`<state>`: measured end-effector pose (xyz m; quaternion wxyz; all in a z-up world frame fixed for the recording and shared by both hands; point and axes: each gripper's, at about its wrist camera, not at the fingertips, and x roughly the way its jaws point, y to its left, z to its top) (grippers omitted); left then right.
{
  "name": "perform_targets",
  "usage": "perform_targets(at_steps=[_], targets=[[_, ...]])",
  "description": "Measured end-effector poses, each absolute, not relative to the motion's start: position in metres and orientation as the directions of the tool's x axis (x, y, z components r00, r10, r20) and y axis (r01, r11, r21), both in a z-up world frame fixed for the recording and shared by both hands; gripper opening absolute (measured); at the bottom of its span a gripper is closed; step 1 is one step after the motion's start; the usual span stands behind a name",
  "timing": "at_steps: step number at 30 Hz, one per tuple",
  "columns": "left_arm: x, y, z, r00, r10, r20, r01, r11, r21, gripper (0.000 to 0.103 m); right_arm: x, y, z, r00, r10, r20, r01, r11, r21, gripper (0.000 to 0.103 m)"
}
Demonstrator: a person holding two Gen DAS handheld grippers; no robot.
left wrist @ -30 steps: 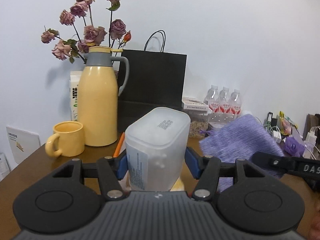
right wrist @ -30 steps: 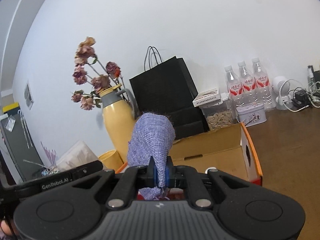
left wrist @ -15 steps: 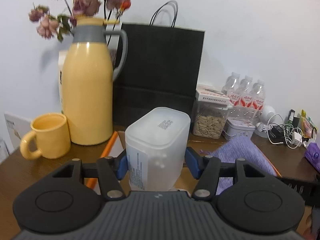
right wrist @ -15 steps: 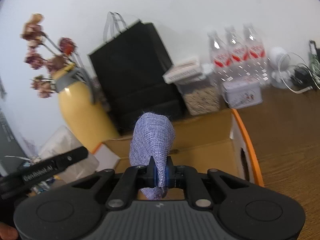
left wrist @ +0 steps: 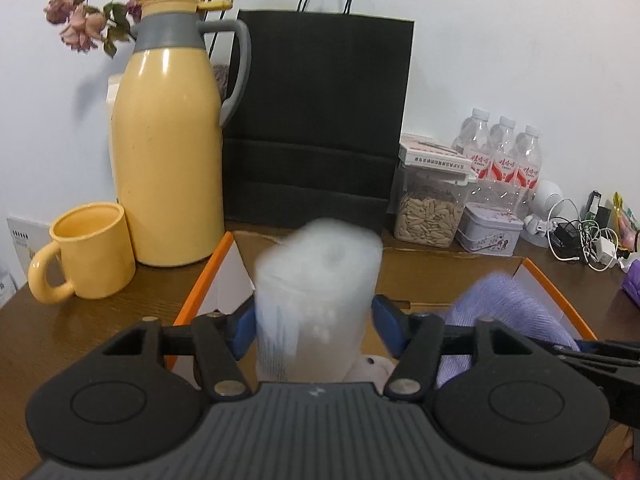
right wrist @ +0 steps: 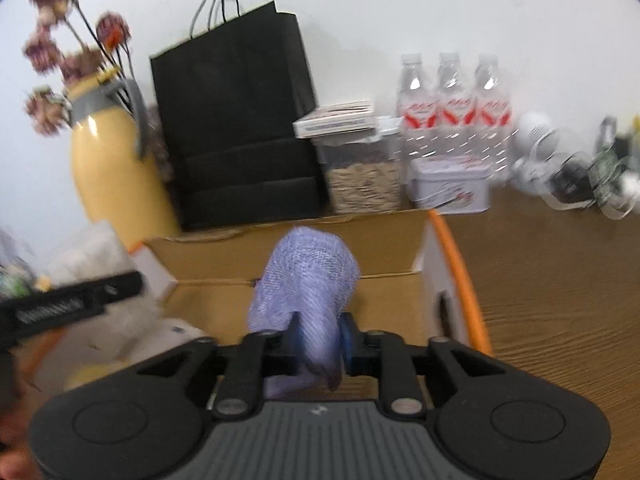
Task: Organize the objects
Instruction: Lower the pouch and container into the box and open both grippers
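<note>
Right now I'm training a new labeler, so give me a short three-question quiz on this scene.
1. True or false: the yellow mug stands to the right of the yellow thermos in the left wrist view.
2. What lies between the fingers of the right gripper: A) purple cloth, B) white jar, C) tin?
3. Fill in: the white plastic jar at the left gripper hangs over the open cardboard ____.

Key: 1 false; 2 A; 3 box.
</note>
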<state>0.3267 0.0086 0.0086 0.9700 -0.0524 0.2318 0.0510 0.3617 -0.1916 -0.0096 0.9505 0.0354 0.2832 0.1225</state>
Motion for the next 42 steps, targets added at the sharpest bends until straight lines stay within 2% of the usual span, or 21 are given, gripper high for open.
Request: perform_targets(at_steps=[1,2,4,6,23,42], targets=[[0.326,0.008,0.01,0.891,0.087,-0.446,-0.131,0.989,-0.069,0.099,0.362,-0.192,-0.009,0.816,0.232,-0.529,-0.199,0.973,0.121,0.064],[0.324,0.007,0.011,0.896,0.098,-0.434,-0.138,0.988,-0.062,0.103,0.361,-0.193,-0.008,0.823,0.215,-0.525,-0.186,0.977,0.108,0.072],[0.321,0.006,0.013,0.904,0.12,-0.411,-0.155,0.987,-0.051,0.103,0.36,-0.194,-0.006,0.834,0.194,-0.517,-0.173,0.981,0.088,0.096],[0.32,0.006,0.015,0.902,0.124,-0.415,-0.16,0.986,-0.053,0.103,0.361,-0.195,-0.005,0.833,0.204,-0.515,-0.185,0.979,0.088,0.102],[0.317,0.004,0.019,0.905,0.097,-0.413,-0.131,0.99,-0.055,0.103,0.356,-0.192,-0.002,0.834,0.207,-0.512,-0.2,0.977,0.069,0.103],[0.233,0.017,0.044,0.942,0.034,-0.335,-0.054,0.997,-0.051,0.103,0.273,-0.198,0.031,0.88,0.26,-0.398,-0.269,0.963,0.034,0.103]])
